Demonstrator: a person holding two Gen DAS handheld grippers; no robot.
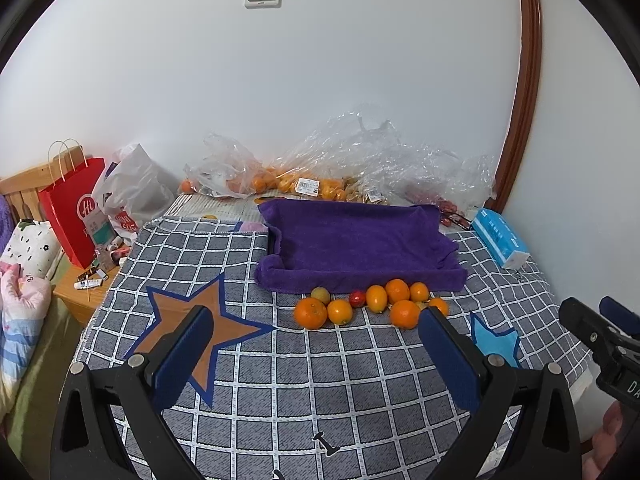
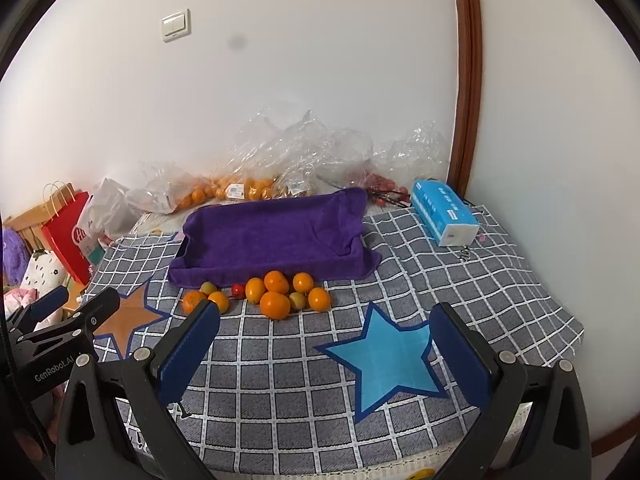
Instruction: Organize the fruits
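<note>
Both the left gripper (image 1: 316, 344) and the right gripper (image 2: 324, 344) hang low in their frames with jaws spread wide and nothing between them. The loose fruits (image 1: 370, 306) lie in a tight cluster at mid-frame, touching the near edge of the purple towel-lined tray (image 1: 360, 240) on the checked cloth (image 1: 280, 380). Because they are round and packed together, closing on 1 could nudge its neighbours and send them rolling across the cloth. The small red fruit (image 1: 357, 299) sits wedged between oranges, hard to reach cleanly. Bagged fruit in crinkled plastic bags (image 1: 320, 176) lines the wall behind, and a blue tissue pack (image 2: 444, 216) rests right of the tray.
</note>
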